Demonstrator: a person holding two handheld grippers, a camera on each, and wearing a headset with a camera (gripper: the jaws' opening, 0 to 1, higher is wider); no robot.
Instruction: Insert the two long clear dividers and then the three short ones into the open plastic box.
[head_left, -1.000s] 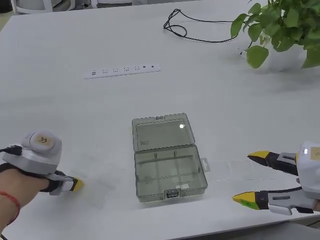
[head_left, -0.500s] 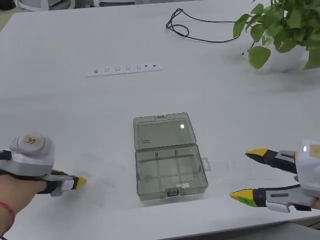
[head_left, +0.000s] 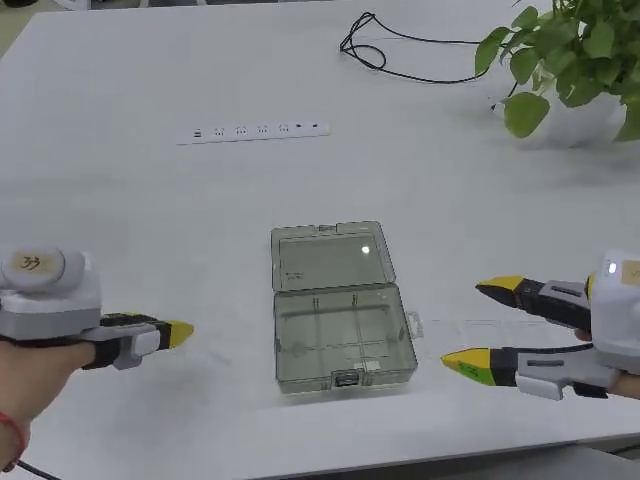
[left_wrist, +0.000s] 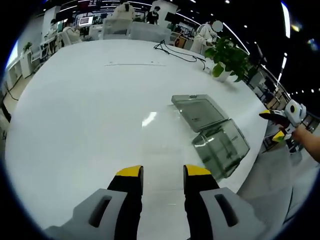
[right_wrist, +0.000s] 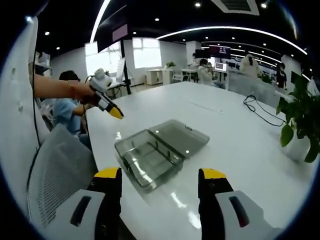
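Observation:
The smoky clear plastic box (head_left: 343, 340) lies open in the middle of the white table, its lid (head_left: 330, 255) folded back flat. Faint clear walls show inside it. Barely visible clear dividers (head_left: 465, 330) lie flat on the table just right of the box. My right gripper (head_left: 480, 325) hovers open over that spot, its yellow tips on either side of them and nothing held. My left gripper (head_left: 178, 333) is left of the box, low over bare table, jaws slightly apart and empty. The box (left_wrist: 222, 145) appears ahead and to the right of the left gripper (left_wrist: 159, 172). It (right_wrist: 147, 155) lies ahead of the right gripper (right_wrist: 161, 176).
A white power strip (head_left: 252, 131) lies beyond the box. A black cable (head_left: 400, 55) and a potted plant (head_left: 570, 60) sit at the far right. The table's front edge runs close behind both grippers. A mesh chair (right_wrist: 60, 165) stands beside the table.
My left gripper has moved right, closer to the box. My right gripper has edged left towards the dividers. The box has stayed put.

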